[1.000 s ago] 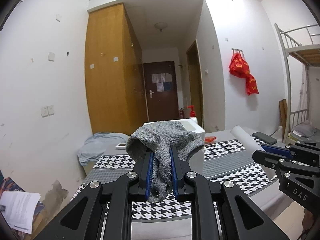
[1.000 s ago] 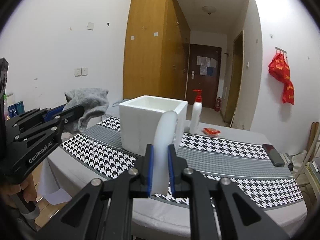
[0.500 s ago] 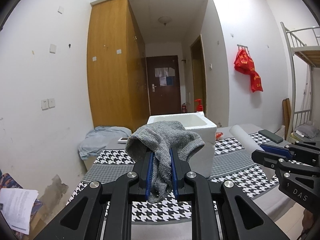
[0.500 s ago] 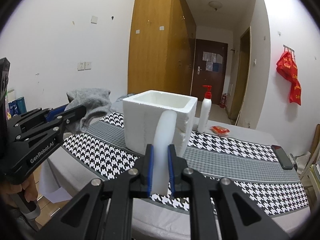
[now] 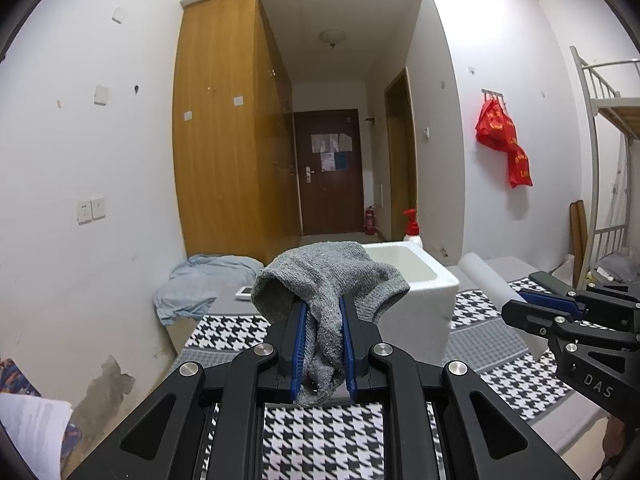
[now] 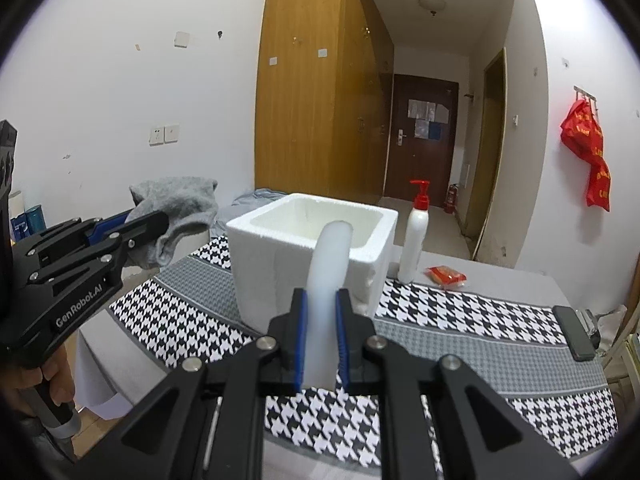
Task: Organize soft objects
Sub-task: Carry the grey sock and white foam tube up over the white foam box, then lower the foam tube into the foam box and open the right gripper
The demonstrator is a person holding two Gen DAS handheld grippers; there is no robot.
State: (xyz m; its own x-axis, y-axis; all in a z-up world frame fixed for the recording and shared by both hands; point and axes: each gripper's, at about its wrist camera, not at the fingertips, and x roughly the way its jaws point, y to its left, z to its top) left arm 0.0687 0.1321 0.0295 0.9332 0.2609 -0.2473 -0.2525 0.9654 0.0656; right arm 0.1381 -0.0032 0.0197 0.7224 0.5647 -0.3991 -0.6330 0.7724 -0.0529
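A grey sock [image 5: 332,276] is pinched in the left gripper [image 5: 323,344], held above the table [image 6: 460,340] beside the white foam box [image 6: 312,248]. A white foam strip [image 6: 326,280] is clamped in the right gripper [image 6: 322,344].

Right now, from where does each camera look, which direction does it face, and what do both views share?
Left wrist: sits behind the left gripper, facing the foam box and far door; its jaws clamp a grey sock; the right gripper enters at right.
Right wrist: sits behind the right gripper, facing the same box from nearer; its jaws clamp a white foam tube; the left gripper and a hand show at left.
Shared: box, sock, tube, houndstooth tablecloth, pump bottle, door.
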